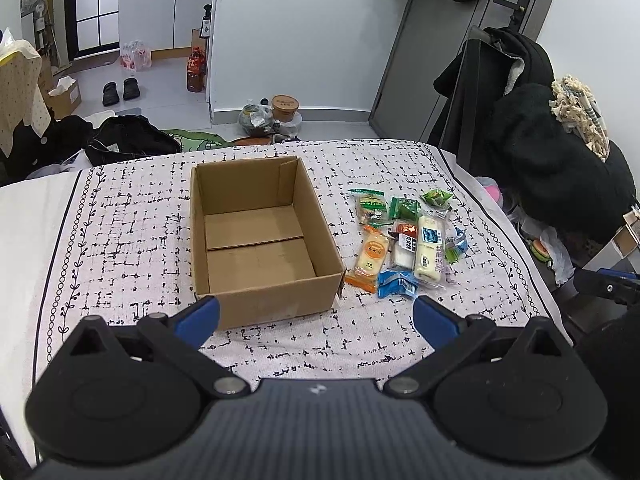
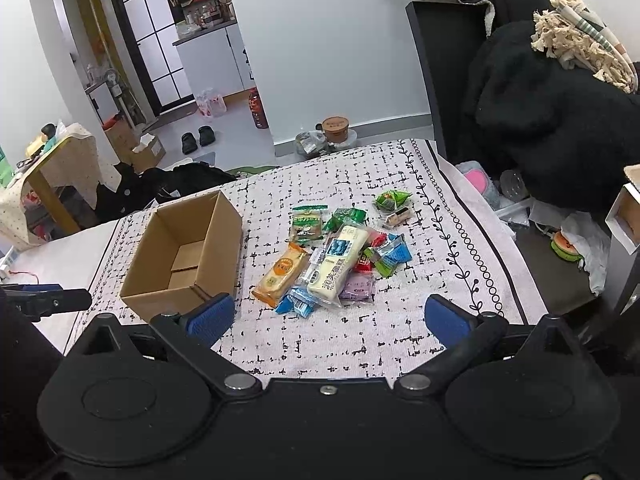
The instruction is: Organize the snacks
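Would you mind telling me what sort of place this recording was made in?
Most likely a lived-in home: slippers on the tiled floor, coats heaped on a chair, and kitchen cabinets through the doorway.

White walls [image 1: 296,32], pale grey tiled floor [image 1: 168,84]. Dark grey door [image 1: 460,60] with lever handle, right of centre. Black-framed glass door [image 1: 90,4] far left; white cabinets [image 1: 160,12] beside it. Black slippers [image 1: 120,90] on floor. Chair heaped with black coats [image 2: 552,120]. Table under patterned cloth [image 1: 132,208]. Even, diffuse light.
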`<state>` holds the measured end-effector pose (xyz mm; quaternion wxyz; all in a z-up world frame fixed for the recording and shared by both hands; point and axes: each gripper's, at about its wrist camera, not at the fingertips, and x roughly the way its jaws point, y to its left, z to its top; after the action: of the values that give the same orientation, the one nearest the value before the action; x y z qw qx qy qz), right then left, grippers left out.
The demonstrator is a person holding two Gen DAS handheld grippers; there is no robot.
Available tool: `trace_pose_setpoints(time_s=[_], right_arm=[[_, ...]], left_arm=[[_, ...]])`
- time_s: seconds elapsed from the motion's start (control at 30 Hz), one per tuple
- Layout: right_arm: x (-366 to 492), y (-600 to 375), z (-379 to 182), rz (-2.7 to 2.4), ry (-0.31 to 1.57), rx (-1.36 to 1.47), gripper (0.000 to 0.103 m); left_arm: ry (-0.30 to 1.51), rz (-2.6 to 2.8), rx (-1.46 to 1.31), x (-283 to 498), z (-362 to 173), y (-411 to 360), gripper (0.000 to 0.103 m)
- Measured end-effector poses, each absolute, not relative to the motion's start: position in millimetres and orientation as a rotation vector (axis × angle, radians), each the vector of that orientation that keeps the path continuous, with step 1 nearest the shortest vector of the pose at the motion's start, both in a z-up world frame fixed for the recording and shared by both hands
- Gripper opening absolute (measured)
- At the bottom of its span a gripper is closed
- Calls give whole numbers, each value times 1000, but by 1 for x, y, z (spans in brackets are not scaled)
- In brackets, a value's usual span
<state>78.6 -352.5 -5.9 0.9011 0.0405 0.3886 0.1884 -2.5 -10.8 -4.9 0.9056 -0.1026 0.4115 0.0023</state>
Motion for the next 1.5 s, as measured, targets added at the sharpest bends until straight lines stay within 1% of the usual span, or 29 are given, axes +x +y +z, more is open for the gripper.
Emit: trace_pose_setpoints(time_s=[1.5], right_arm=[[80,-349,-13,377,812,86,103]], left_arm=[[833,5,-246,-1,-6,-3,102]])
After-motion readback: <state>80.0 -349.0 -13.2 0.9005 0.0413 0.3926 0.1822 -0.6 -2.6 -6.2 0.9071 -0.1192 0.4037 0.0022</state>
